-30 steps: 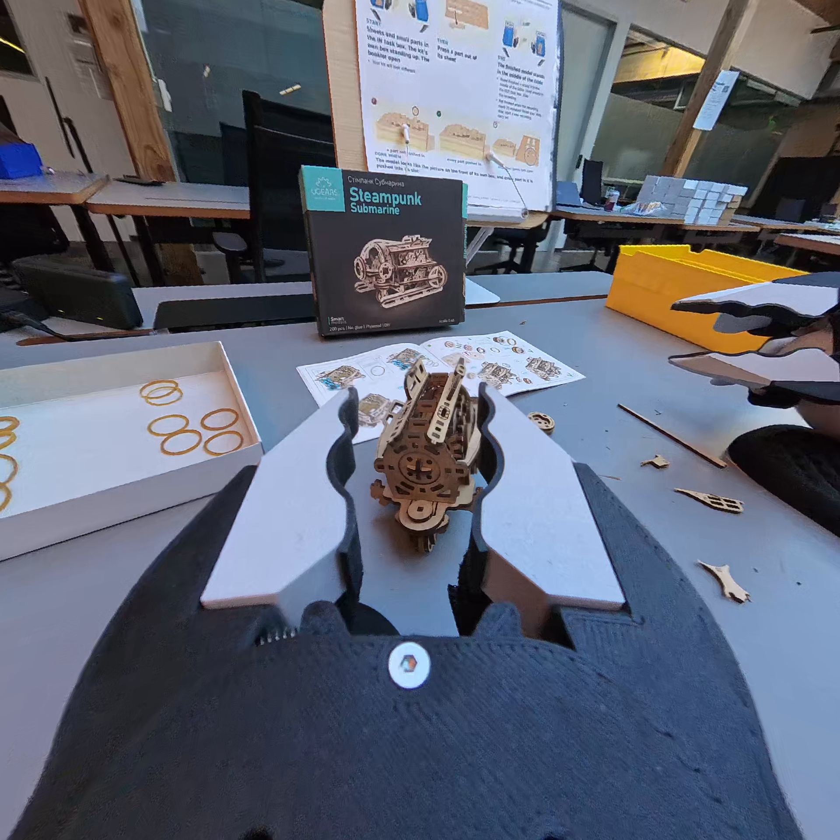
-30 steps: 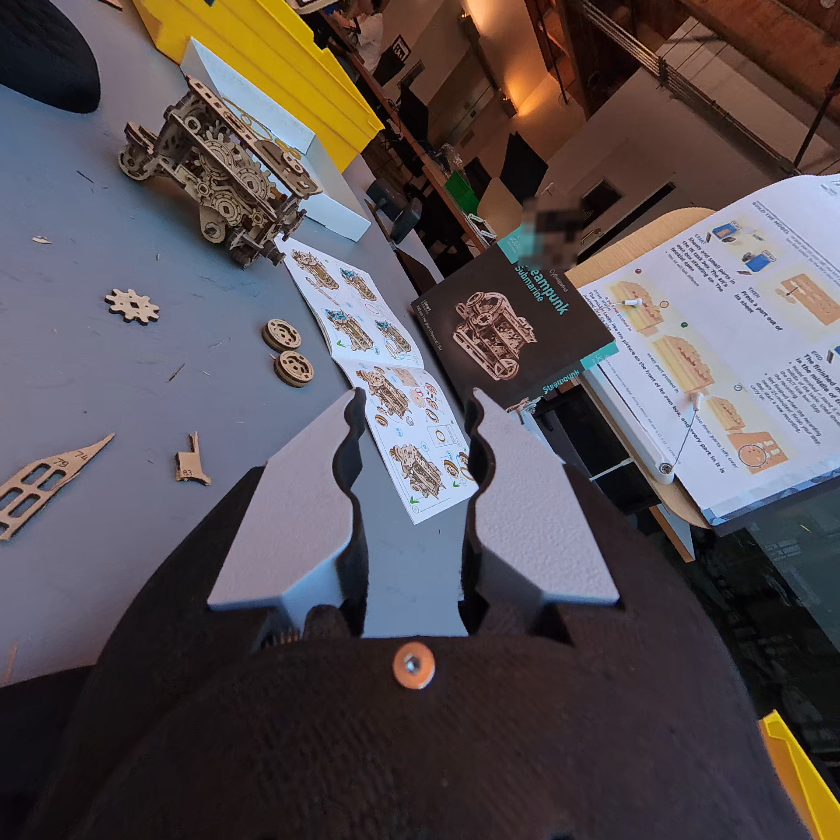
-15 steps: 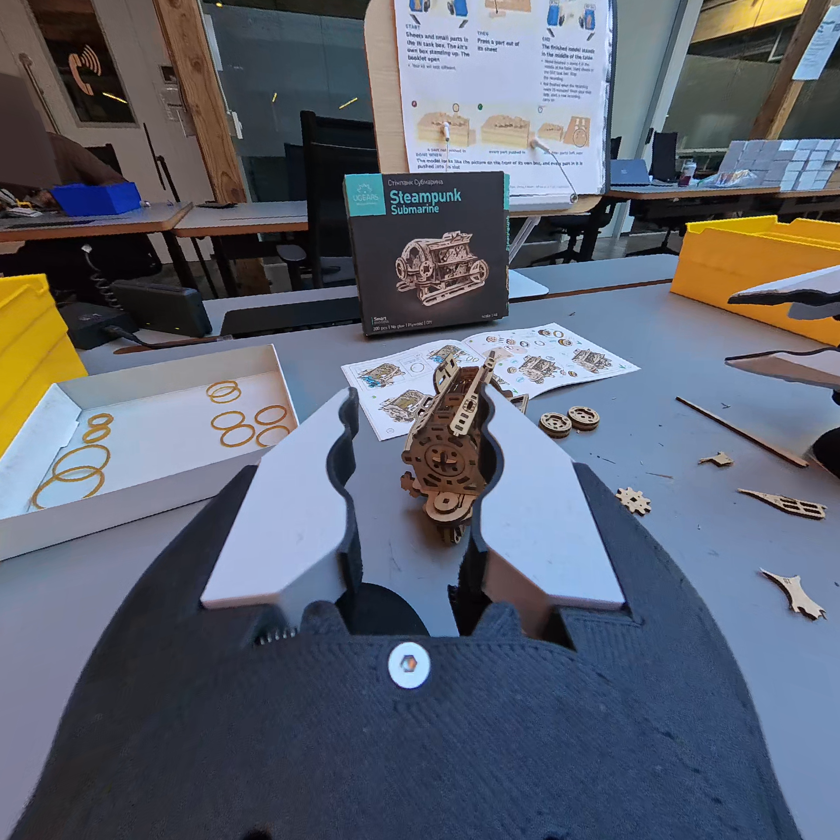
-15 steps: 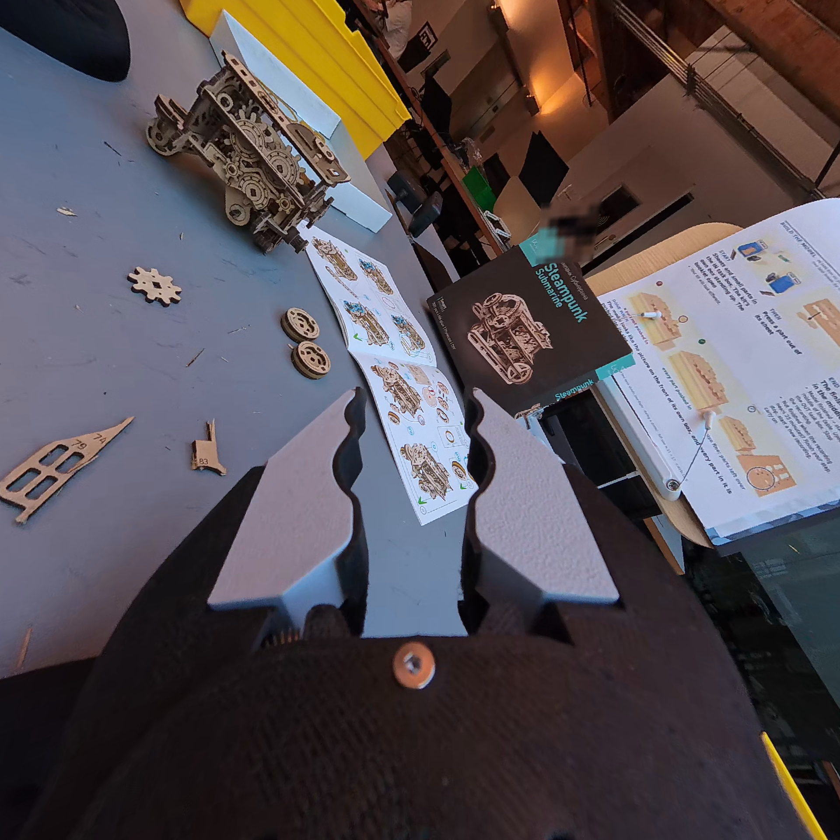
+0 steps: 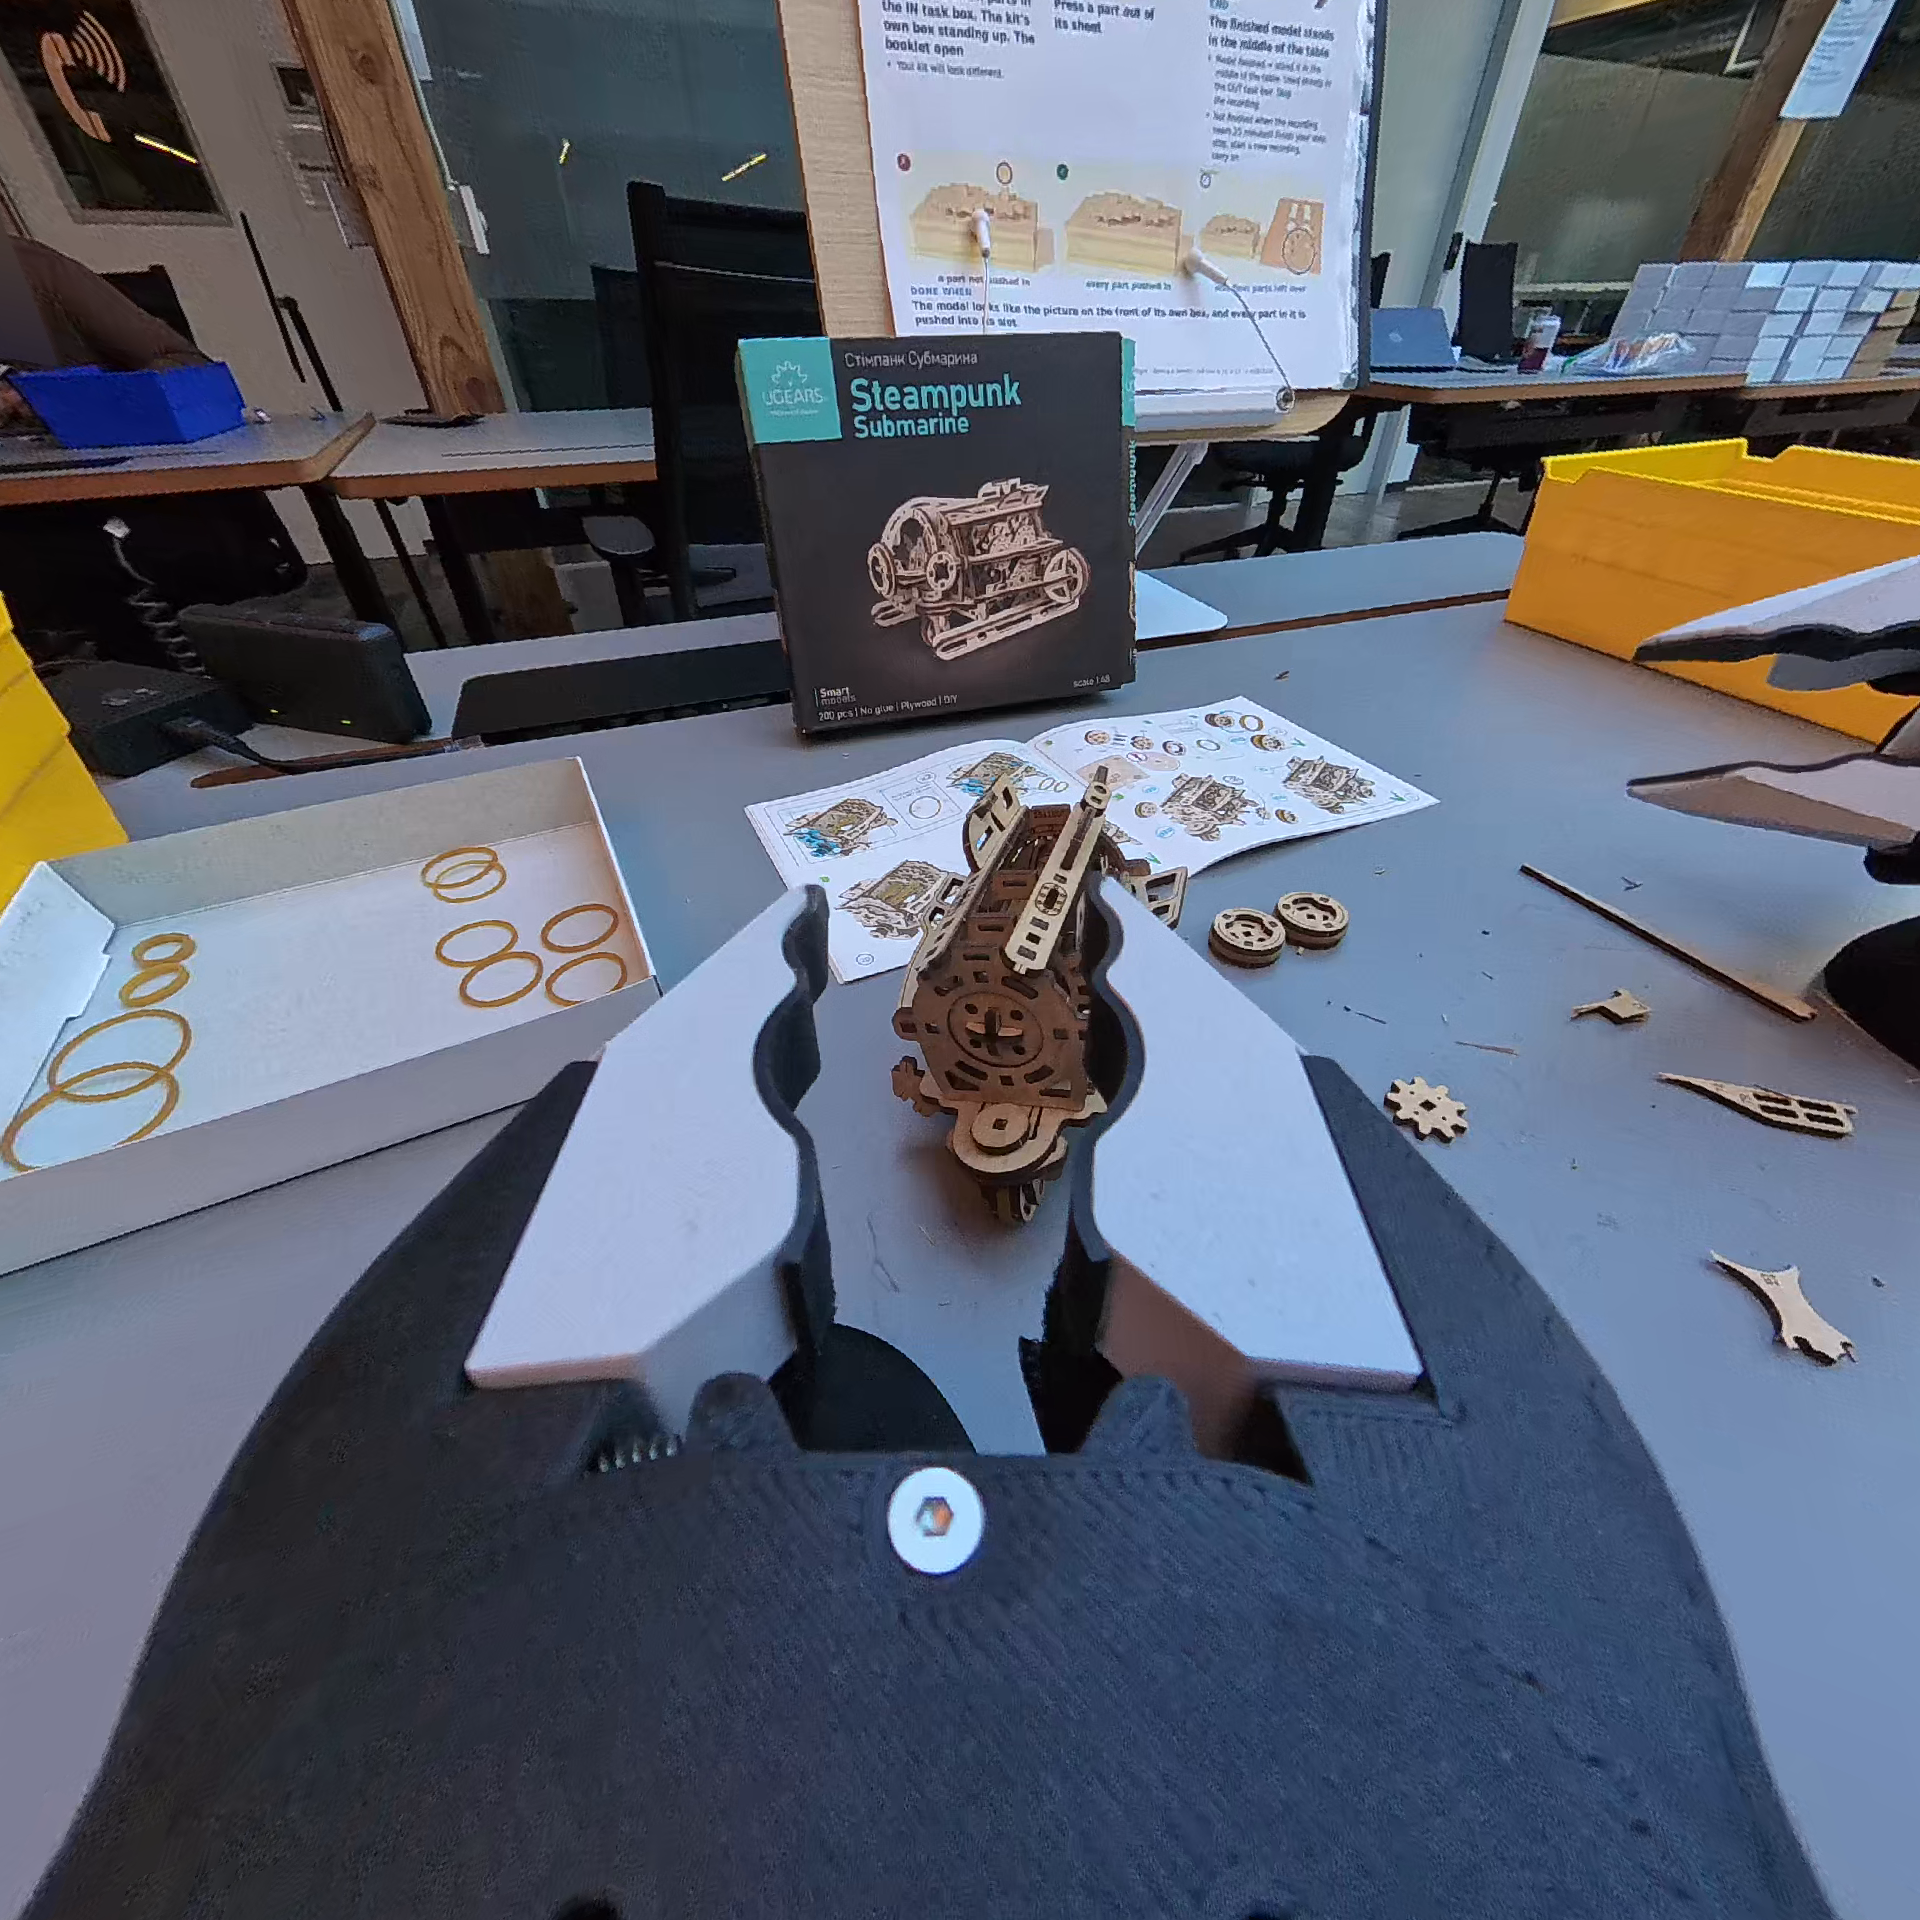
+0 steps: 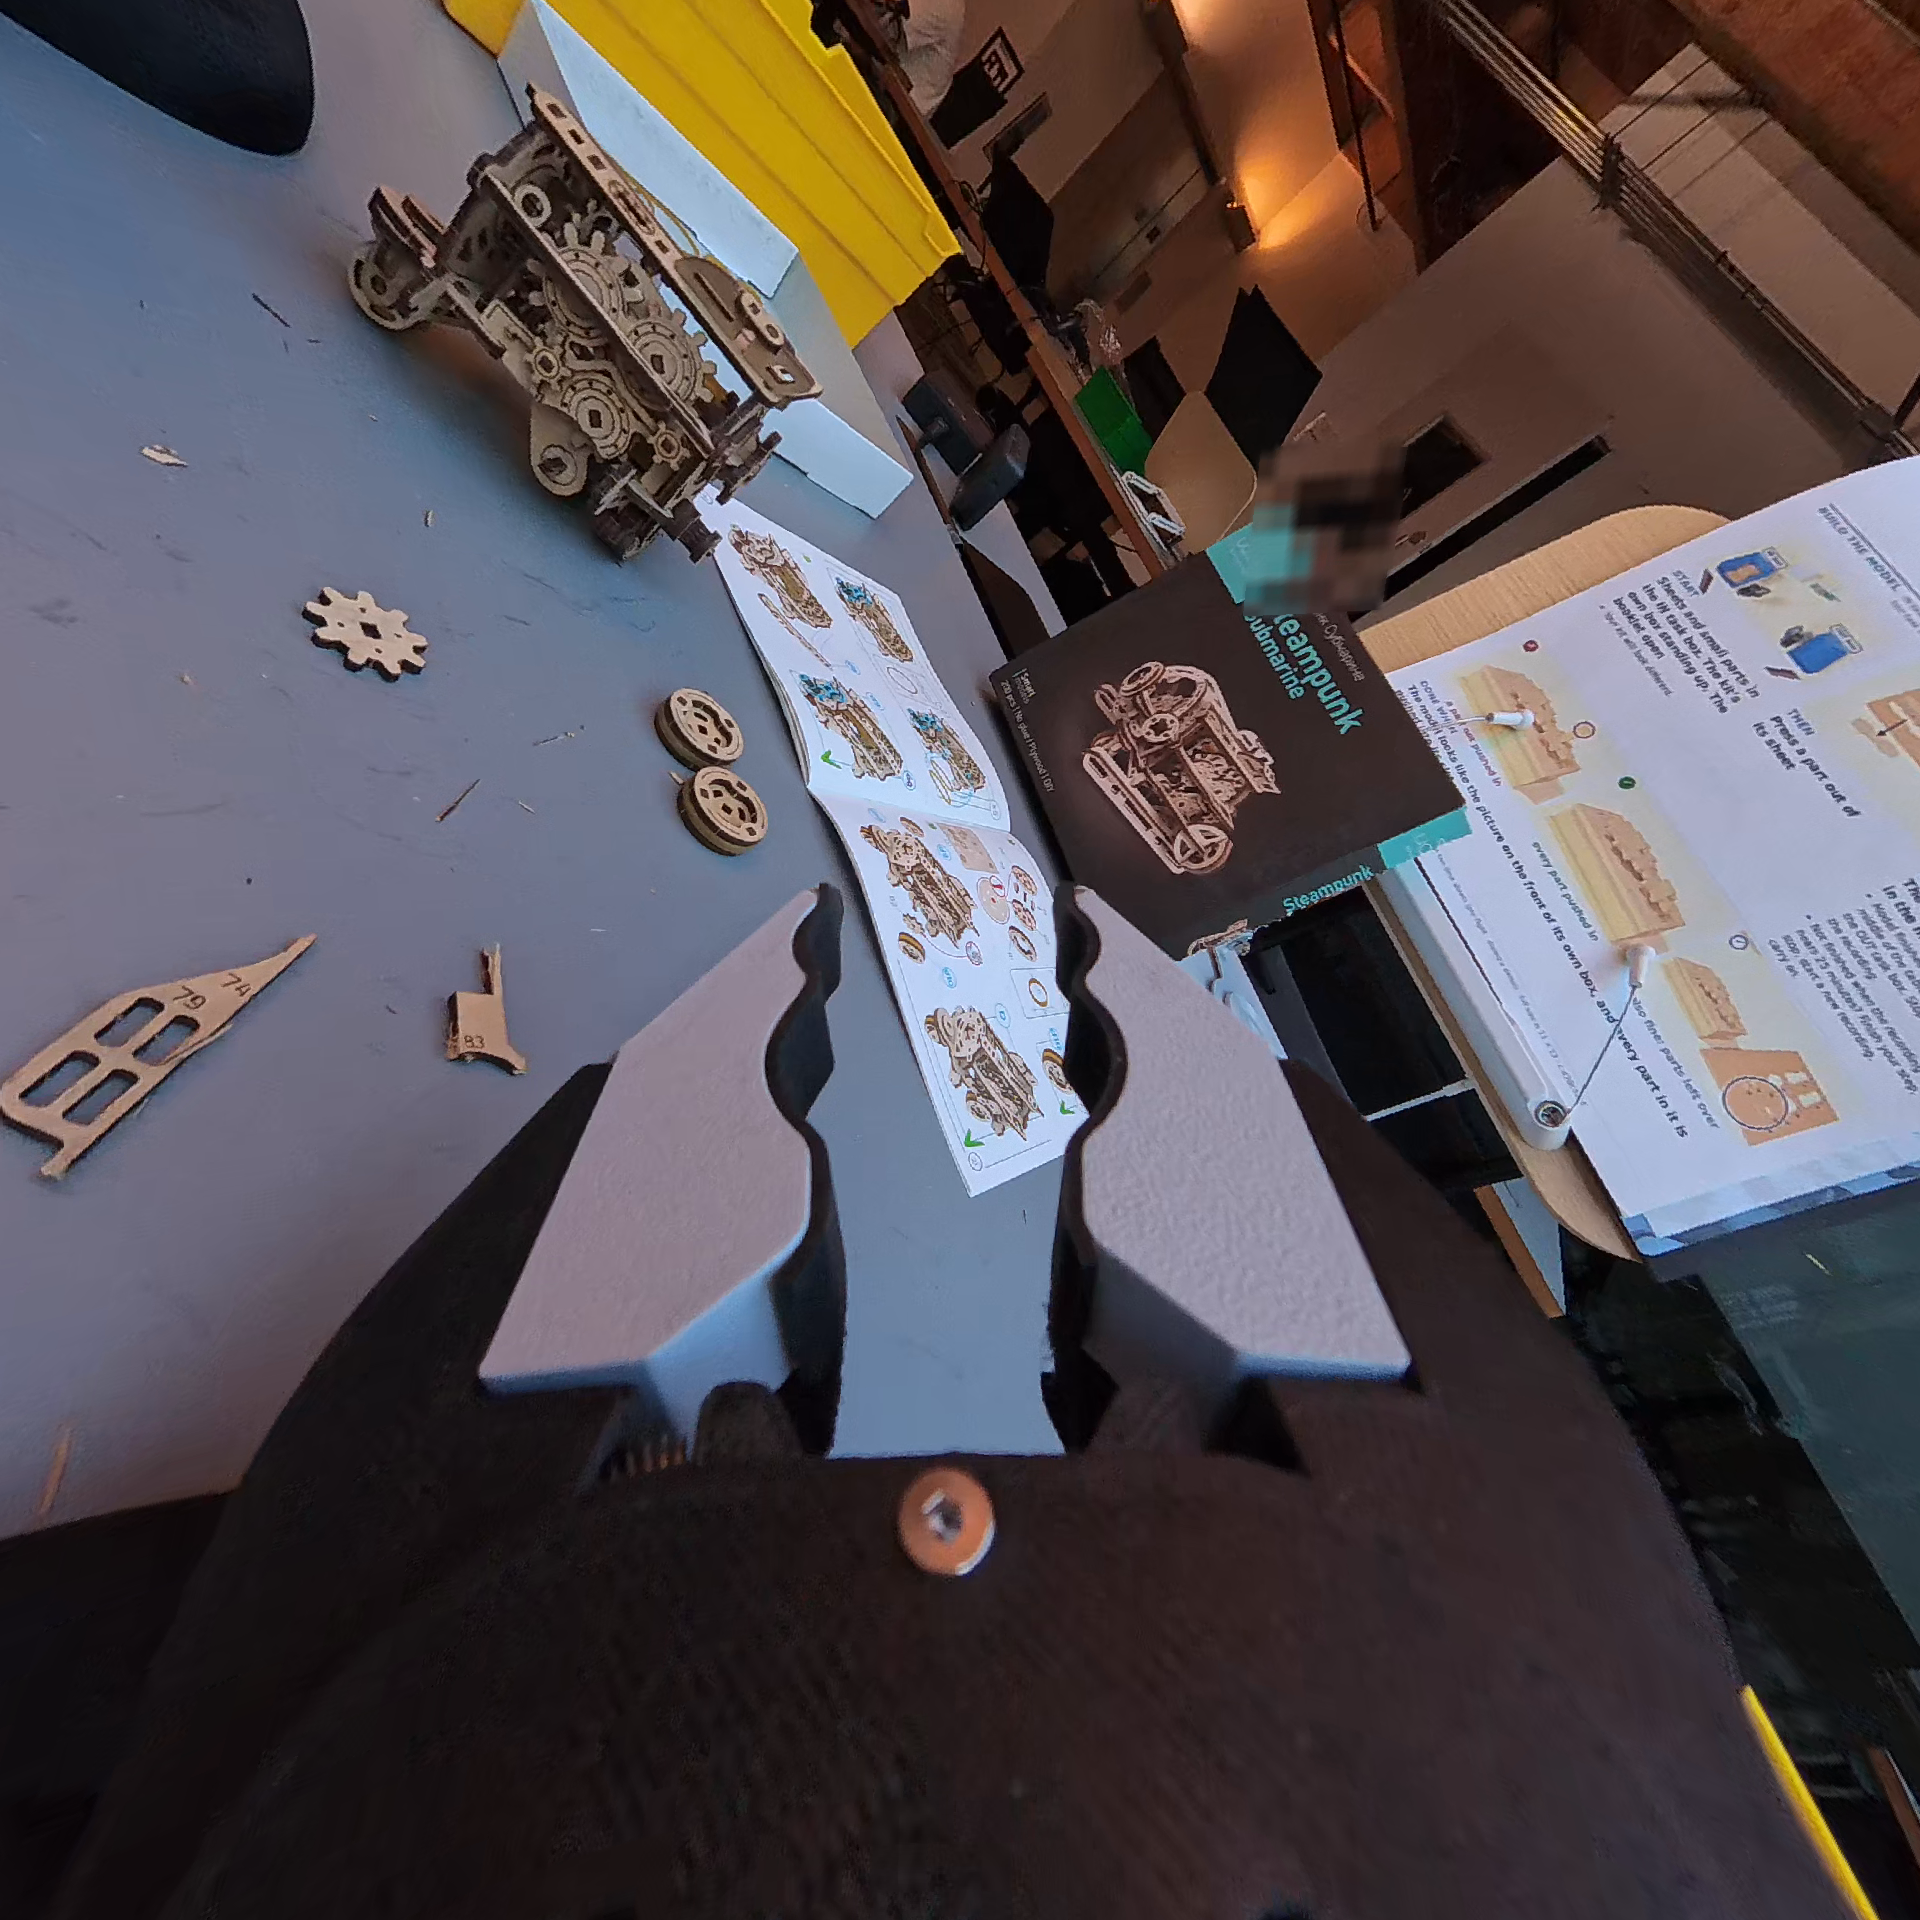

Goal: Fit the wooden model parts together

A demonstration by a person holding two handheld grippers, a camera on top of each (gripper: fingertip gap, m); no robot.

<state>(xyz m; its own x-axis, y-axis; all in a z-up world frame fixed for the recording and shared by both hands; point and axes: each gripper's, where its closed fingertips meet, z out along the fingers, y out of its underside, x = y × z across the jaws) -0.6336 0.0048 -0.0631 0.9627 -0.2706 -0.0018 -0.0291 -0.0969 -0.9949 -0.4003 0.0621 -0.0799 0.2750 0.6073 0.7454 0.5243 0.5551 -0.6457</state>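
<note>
The half-built wooden model [image 5: 997, 1029] stands on the grey table [image 5: 1558, 1195], seen through the gap of my open left gripper [image 5: 956, 925], just past the fingertips and nearer the right finger. It also shows in the right wrist view [image 6: 582, 343], free of any grip. My right gripper [image 6: 948, 914] is open and empty, tilted above the table over the booklet [image 6: 914, 862]; it also shows at the right edge of the left wrist view [image 5: 1787, 727]. Loose parts lie between the grippers: a gear [image 6: 366, 632], two round discs [image 6: 712, 769], a windowed strip [image 6: 125, 1039] and a small scrap [image 6: 480, 1018].
A white tray [image 5: 312, 1091] with rubber bands sits left. The dark kit box [image 5: 940, 530] stands behind the booklet [image 5: 1143, 790], with an instruction board [image 5: 1112, 187] behind it. Yellow bins [image 5: 1704, 561] sit at the far right. A thin stick [image 5: 1662, 940] and another scrap [image 5: 1782, 1314] lie right. The left gripper's tips are roughly 25 centimetres from the right gripper's. My right tips are roughly 7 centimetres from the small scrap [image 6: 480, 1018]. Seen from the left wrist view [image 5: 1619, 1006] as well.
My left gripper has drawn back and shifted, so the model sits nearer its right finger and the gear and discs come into view. My right gripper has moved closer to the model. Both stay open.
</note>
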